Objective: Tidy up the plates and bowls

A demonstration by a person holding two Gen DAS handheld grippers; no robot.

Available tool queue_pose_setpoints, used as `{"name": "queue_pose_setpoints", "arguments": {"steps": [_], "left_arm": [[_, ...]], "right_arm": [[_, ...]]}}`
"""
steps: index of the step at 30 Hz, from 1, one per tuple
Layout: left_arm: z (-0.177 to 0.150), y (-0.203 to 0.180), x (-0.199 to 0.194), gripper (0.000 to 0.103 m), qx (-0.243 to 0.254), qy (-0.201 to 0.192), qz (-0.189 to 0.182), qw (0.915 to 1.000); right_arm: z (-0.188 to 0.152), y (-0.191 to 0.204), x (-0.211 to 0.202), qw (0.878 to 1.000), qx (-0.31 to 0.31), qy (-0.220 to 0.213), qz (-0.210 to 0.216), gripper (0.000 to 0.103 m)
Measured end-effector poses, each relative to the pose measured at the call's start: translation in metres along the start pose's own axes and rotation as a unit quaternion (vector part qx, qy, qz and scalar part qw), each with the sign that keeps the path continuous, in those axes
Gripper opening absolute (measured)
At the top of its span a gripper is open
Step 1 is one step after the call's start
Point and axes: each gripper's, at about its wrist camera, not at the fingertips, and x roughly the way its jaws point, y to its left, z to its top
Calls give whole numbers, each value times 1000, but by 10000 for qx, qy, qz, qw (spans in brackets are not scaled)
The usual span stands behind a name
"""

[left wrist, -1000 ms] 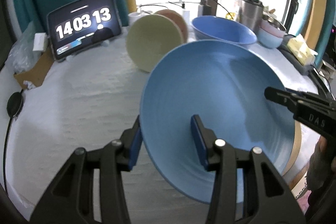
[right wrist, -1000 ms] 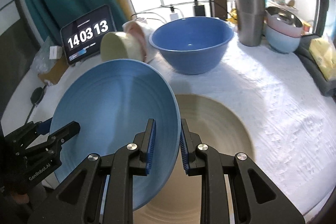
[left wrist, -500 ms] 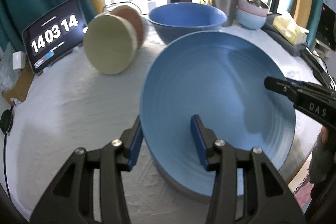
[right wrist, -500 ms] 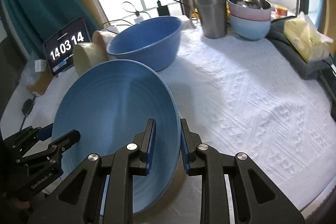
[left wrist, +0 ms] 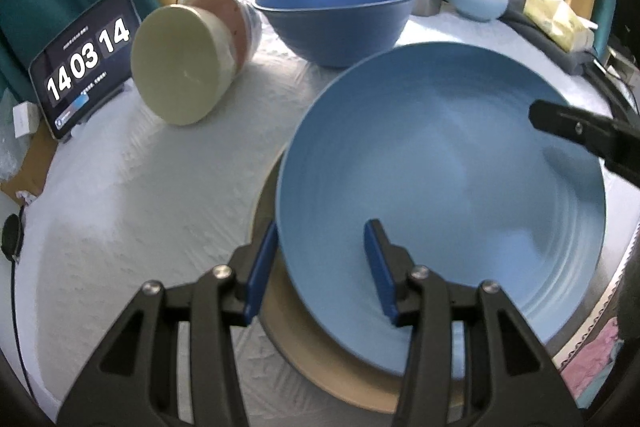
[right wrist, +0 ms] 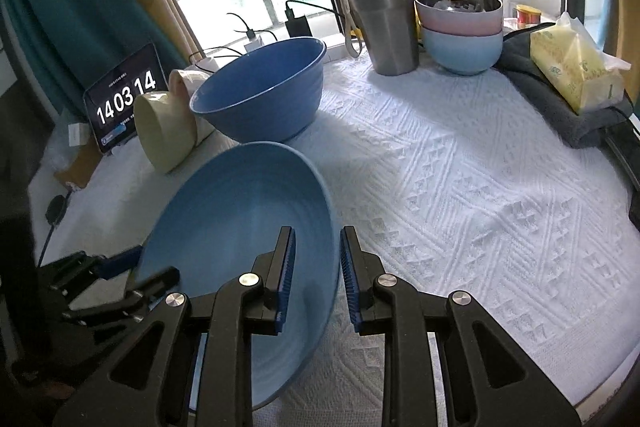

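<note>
White textured cloth (right wrist: 460,187) covers the table, with bright window panes behind it and teal curtains off to the left.

From the left wrist view, the left gripper (left wrist: 320,267) straddles the near rim of a light blue plate (left wrist: 440,167): one blue pad sits outside the rim, the other over the plate's inner face. The jaws stand at a middling width, and whether the pads actually press the rim cannot be told. Under the plate, just ahead of this gripper's fingers, a tan plate (left wrist: 288,347) lies flat on the cloth, its edge showing on the near and left sides. Across the plate from this gripper, the right gripper (left wrist: 560,131) reaches in over the far right rim.

From the right wrist view, the right gripper (right wrist: 316,275) has the plate's right rim between its narrow-set ribbed pads. The plate tilts up and away to that gripper's left, where the left gripper's dark fingers meet the opposite edge.

Ahead of both grippers sits a deep blue bowl (right wrist: 260,95). Left of it, a cream bowl (left wrist: 180,63) lies on its side, nested with a pink one (left wrist: 228,11). Further left a tablet clock (left wrist: 84,63) stands propped. Beyond the blue bowl to the right stand a steel tumbler (right wrist: 380,23) and stacked bowls (right wrist: 460,31), with a yellow tissue pack (right wrist: 572,71) on a grey towel.
</note>
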Motion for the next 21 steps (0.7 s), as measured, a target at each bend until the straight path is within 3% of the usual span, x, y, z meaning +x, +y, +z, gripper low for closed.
{"name": "queue_pose_setpoints", "arguments": {"steps": [12,21], "left_arm": [[-1,17,-6,47,-329,-34,-304,9990],[-1,26,-15,48,-409,-193,-440,9980]], "right_arm": [[0,3,6,9997,-11,142,-191,25],[1,6,8,9994,-44,182,-307,31]]}}
